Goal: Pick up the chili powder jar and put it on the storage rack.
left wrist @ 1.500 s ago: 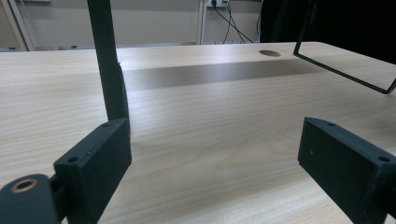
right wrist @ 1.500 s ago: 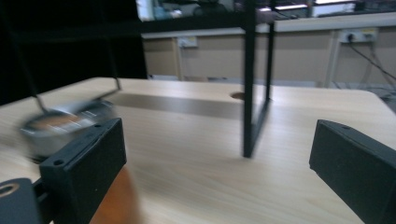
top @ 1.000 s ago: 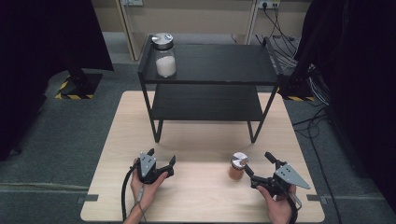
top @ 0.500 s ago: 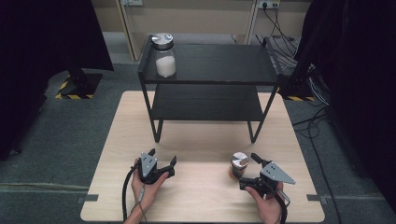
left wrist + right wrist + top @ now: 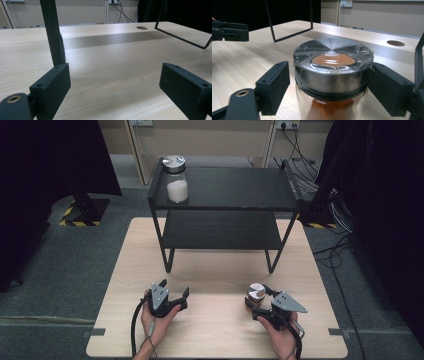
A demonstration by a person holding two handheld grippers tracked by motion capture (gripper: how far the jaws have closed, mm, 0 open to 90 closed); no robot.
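Observation:
A glass spice jar [image 5: 256, 295] with a steel lid and orange powder stands on the wooden table [image 5: 215, 340] at the front right. My right gripper [image 5: 258, 303] reaches around it from the right. Its jaws have just been closing. In the right gripper view the jar [image 5: 332, 75] stands between the pads. One pad meets the lid's wrap, and a sliver of table shows between the lid and the other pad [image 5: 274, 85]. My left gripper [image 5: 175, 290] rests open at the front left, nothing between its jaws [image 5: 115, 80].
A black two-level metal rack [image 5: 225, 205] stands across the far half of the table. A lidded jar of white powder [image 5: 176, 180] is on its top shelf at the left. One rack leg [image 5: 53, 32] rises just ahead of my left gripper. Cables lie on the floor at right.
My right gripper has slid left to the spice jar, and its jaws have drawn in from wide open to either side of the lid. The left gripper has stayed put.

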